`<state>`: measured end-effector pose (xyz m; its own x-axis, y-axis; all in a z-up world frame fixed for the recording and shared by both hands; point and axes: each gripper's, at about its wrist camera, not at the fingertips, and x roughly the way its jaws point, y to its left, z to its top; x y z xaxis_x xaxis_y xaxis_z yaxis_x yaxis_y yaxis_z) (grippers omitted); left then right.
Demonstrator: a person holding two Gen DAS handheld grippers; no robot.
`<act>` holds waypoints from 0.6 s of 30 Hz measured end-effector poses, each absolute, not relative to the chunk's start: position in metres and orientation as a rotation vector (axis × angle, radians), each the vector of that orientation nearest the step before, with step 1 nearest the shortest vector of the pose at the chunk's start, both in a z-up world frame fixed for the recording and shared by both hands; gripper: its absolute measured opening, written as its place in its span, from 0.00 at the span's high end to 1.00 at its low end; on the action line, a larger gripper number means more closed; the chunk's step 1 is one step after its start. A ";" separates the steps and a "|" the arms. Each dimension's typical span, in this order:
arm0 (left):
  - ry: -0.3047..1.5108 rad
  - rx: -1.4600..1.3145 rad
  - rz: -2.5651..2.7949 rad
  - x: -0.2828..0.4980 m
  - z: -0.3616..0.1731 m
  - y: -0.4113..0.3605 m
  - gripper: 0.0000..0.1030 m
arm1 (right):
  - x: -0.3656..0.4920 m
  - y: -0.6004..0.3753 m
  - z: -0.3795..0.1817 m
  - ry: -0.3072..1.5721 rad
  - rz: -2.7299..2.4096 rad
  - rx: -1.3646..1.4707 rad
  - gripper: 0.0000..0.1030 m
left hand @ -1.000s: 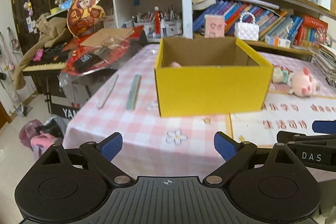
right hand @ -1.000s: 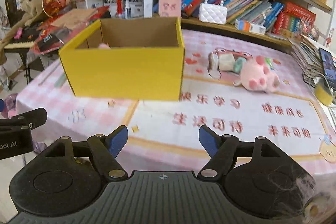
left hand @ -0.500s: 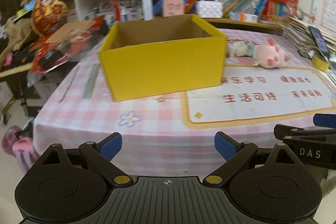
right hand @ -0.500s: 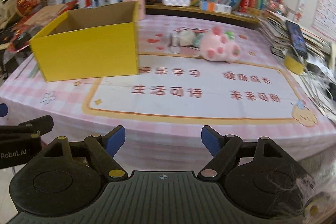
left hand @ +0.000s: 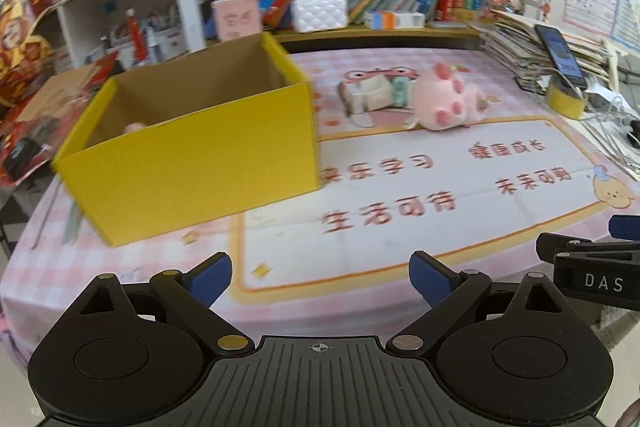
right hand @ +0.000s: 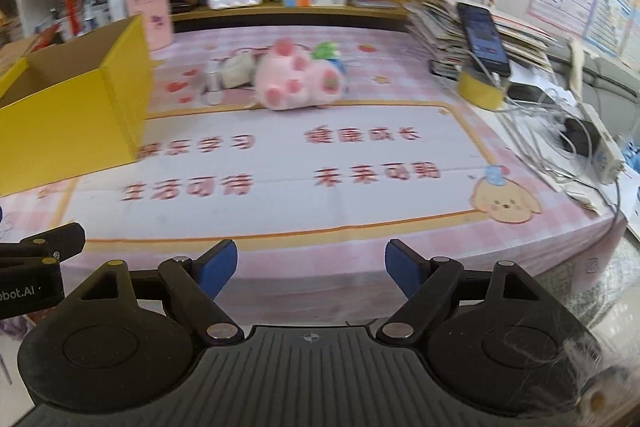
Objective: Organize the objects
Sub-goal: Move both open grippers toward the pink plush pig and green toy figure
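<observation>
Left gripper (left hand: 320,277): nearest the camera, spread wide, nothing between its blue pads, hanging over the near edge of the desk (left hand: 304,303).
Right gripper (right hand: 310,265): also gaping and empty; its jaws have just been opening a little, with nothing between them.
Step in hand: I judge this an approach with both hands free, heading for the loose things to the far right of the box.
Yellow box (left hand: 192,151): open-topped, at the left of the desk, with something pink showing inside.
Pink plush toy (right hand: 298,79): lies on its side at the far middle of the desk, touching a cluster of small items (right hand: 228,75).
Next move: reach far across the printed mat (right hand: 320,163), settle the pads either side of the plush toy, then close.
</observation>
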<state>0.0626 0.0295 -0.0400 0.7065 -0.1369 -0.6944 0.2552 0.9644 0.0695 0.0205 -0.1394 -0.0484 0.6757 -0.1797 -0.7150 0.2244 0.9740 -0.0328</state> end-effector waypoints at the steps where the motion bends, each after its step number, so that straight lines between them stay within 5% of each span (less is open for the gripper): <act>1: 0.758 0.167 -0.225 0.066 -0.041 0.024 0.06 | 0.023 -0.147 -0.049 0.803 -0.236 0.064 0.22; 18: 0.792 0.158 -0.241 0.127 -0.048 -0.056 0.06 | 0.090 -0.228 -0.057 0.849 -0.229 0.079 0.22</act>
